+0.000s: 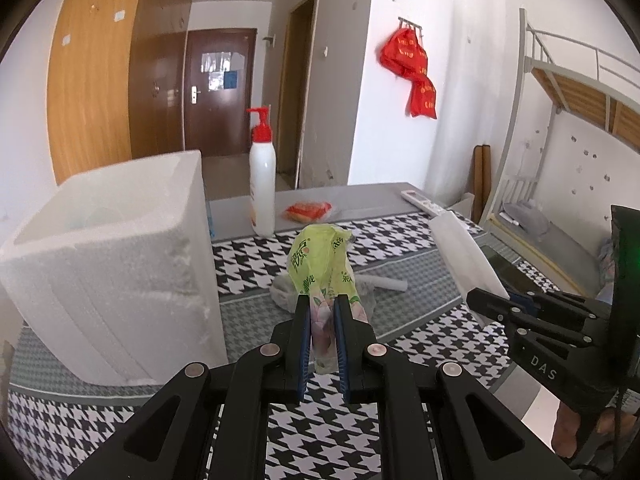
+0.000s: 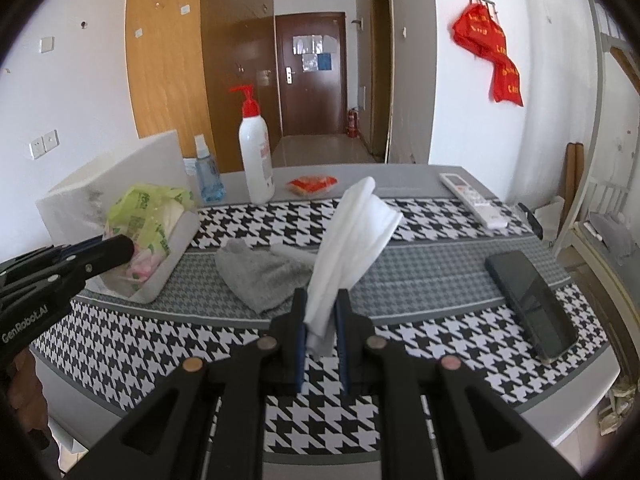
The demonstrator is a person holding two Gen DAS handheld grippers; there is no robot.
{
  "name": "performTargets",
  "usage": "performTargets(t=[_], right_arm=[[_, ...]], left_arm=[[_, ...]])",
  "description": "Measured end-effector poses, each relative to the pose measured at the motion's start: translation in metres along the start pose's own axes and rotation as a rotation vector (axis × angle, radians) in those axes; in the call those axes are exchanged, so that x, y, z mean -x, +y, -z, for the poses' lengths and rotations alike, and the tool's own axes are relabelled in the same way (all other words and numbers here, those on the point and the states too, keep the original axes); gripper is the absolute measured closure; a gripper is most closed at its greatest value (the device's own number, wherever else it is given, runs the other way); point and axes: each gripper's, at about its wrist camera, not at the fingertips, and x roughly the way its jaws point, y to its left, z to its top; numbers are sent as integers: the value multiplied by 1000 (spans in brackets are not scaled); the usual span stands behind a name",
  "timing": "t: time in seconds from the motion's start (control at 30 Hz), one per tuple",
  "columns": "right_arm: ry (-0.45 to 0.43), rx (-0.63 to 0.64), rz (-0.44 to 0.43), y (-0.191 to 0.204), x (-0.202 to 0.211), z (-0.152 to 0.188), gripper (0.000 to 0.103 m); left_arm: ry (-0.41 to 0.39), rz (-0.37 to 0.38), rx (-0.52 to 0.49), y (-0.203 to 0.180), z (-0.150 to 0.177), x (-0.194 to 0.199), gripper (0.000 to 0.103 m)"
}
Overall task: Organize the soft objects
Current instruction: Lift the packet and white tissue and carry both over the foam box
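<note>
Left hand-held gripper (image 1: 322, 320) is pinching the light, crinkly green bag (image 1: 322, 264) and right hand-held gripper (image 2: 320, 312) is pinching the limp white cloth (image 2: 352, 240), both hanging right of the foam box (image 1: 104, 264); I'd keep gripping bunched edges, they're slippery.
</note>
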Motion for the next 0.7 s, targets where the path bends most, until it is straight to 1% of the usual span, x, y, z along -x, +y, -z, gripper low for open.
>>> performTargets(t=[0.37,0.47,0.7], right_arm=[[-48,29,-21,8,6,-15,87],[-60,26,-26,9,8,-19,87],[-88,39,-41,16,13,-25,87]], left_arm=[[-44,-18,-2,6,-16,8,91],[-50,-35,1,9,-18,7,91],[-81,-40,-1,10,-24,15,91]])
